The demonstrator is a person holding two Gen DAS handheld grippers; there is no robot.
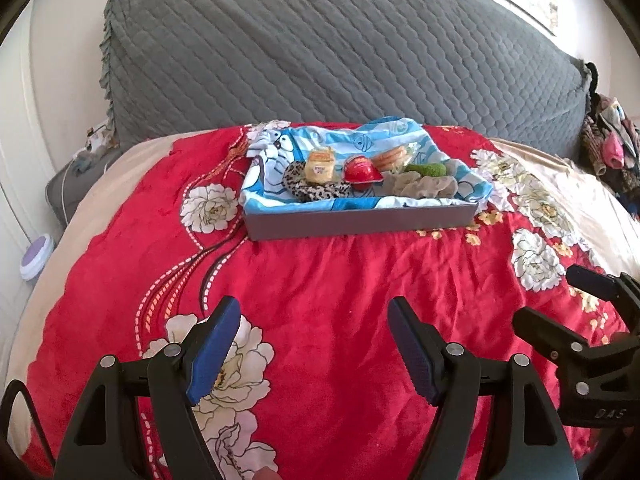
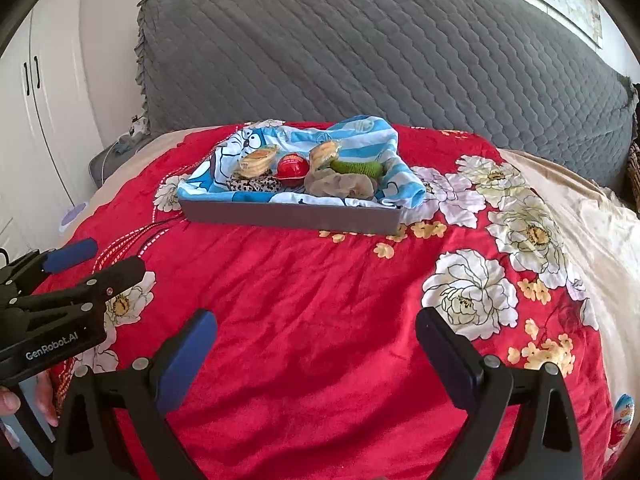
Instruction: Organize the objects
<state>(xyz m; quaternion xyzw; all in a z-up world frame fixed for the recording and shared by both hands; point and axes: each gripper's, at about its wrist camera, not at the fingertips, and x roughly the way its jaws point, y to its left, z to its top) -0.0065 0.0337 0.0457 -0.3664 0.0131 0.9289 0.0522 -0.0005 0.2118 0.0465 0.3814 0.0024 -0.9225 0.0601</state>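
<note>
A grey tray (image 1: 360, 222) (image 2: 288, 216) lined with a blue cartoon cloth (image 1: 264, 184) (image 2: 216, 176) sits far back on the red floral bedspread. In it lie a yellow snack packet (image 1: 319, 166) (image 2: 256, 162), a red round item (image 1: 360, 170) (image 2: 293, 166), a second snack packet (image 1: 390, 156) (image 2: 325, 151), a green knitted piece (image 1: 426, 169) (image 2: 356, 167), a leopard-print scrunchie (image 1: 316, 191) (image 2: 256, 185) and a beige scrunchie (image 1: 422, 186) (image 2: 340, 184). My left gripper (image 1: 314, 322) (image 2: 98, 258) hangs open over the near bedspread, nothing between its fingers. My right gripper (image 2: 316, 328) (image 1: 556, 294) is open and empty beside it.
A grey quilted headboard cushion (image 1: 328, 48) rises behind the tray. White wardrobe doors (image 2: 36, 128) stand at the left, a pile of clothes (image 1: 612, 148) at the right. A small printed packet (image 2: 624, 420) lies at the bed's near right edge. Red bedspread (image 2: 320, 300) stretches between the grippers and the tray.
</note>
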